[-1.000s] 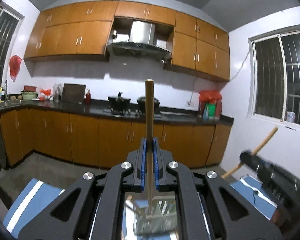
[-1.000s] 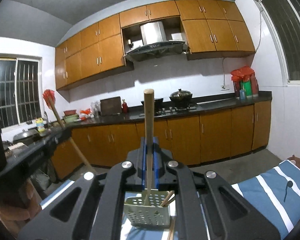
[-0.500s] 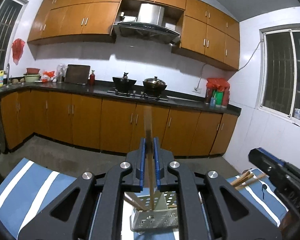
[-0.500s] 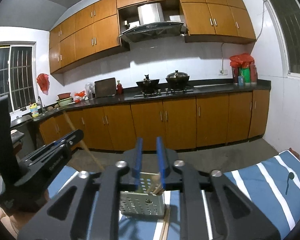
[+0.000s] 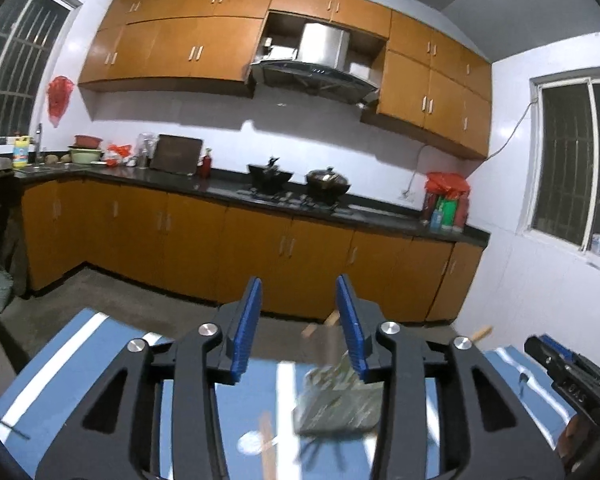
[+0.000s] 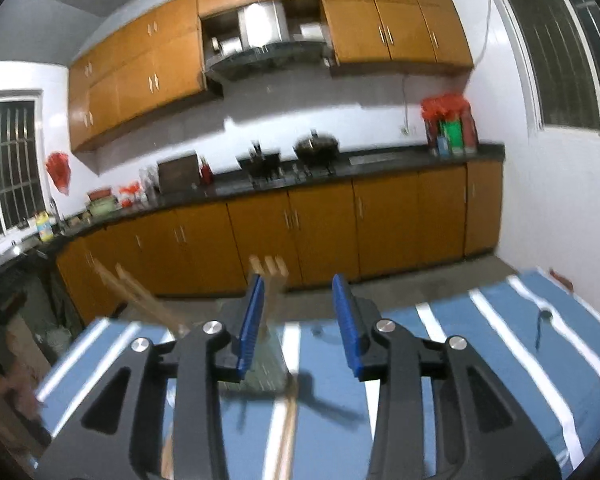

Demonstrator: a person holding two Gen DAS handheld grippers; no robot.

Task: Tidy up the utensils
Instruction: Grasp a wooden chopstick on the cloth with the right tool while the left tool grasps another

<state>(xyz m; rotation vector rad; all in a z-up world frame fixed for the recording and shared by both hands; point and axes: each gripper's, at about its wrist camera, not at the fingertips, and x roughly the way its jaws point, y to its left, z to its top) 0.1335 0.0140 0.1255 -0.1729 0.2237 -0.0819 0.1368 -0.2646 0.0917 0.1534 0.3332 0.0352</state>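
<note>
Perforated utensil holder stood on the striped bench with wooden sticks upright in it, at 4 o'clock from the left gripper. Both grippers had just been opening; left gripper and right gripper were spread, nothing pinched. Looked partly done: a loose stick lay at 6 o'clock of the holder, not yet stowed.

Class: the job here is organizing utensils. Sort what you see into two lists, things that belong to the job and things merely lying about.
Belongs to the job:
perforated utensil holder
wooden chopsticks in it
chopsticks on the striped cloth
left gripper
right gripper

Just lying about:
two woks
cutting board
bottles
</note>
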